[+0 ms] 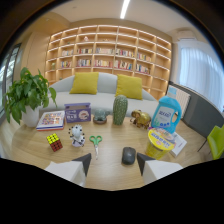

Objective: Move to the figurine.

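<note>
Wooden tabletop point(107, 167) is seen spread with small items, and the approach is judged to be barely begun. The gripper point(114, 161) is held spread apart over the near edge of the table, nothing being pinched; only bare wood and the near edge of a dark computer mouse point(128, 155) are framed between its two fingers point(82, 162).

The figurine is taken to be the small white spotted figure point(76, 135), set left of centre in the middle of the table, just beyond and slightly left of the left finger. It is flanked by a Rubik's cube point(54, 142) on its left and green-handled scissors point(95, 140) on its right. A golden animal ornament point(140, 118) farther off on the right could also be meant; which one is intended cannot be told for certain.

Farther back, a green ribbed vase point(120, 109), a blue detergent bottle point(166, 115), a purple box point(77, 112) and a potted plant point(27, 97) are ranged along the far side. A yellow-lidded cup point(160, 141) is placed near the right finger.

No contact has been made with either figure. What remains, by this reading, is the whole closing move: the fingers must be carried forward and leftward until the white figure is centred just ahead of them, with the scissors and cube avoided.
</note>
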A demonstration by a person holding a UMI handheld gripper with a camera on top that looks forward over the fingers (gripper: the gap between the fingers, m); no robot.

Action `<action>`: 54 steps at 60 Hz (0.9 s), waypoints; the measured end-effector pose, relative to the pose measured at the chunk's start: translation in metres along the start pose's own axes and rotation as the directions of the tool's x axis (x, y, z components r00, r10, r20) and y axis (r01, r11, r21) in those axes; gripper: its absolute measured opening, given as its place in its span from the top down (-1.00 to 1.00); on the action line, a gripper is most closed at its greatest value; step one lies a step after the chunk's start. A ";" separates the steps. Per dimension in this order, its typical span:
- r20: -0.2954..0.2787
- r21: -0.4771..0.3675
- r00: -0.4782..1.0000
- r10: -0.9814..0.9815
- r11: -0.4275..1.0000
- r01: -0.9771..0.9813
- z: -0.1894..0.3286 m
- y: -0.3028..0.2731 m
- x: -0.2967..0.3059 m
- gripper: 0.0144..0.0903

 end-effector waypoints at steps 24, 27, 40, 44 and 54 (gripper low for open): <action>0.045 -0.021 0.999 0.004 1.000 -0.003 -0.016 0.037 -0.066 -0.89; 0.059 -0.023 0.998 0.001 1.000 0.001 -0.017 0.040 -0.078 -0.89; 0.125 -0.026 0.992 -0.029 0.999 0.032 0.007 0.034 -0.136 -0.89; 0.143 -0.026 0.989 -0.019 0.999 0.023 0.021 0.026 -0.150 -0.89; 0.163 -0.040 0.986 0.012 0.999 -0.005 0.067 0.009 -0.167 -0.89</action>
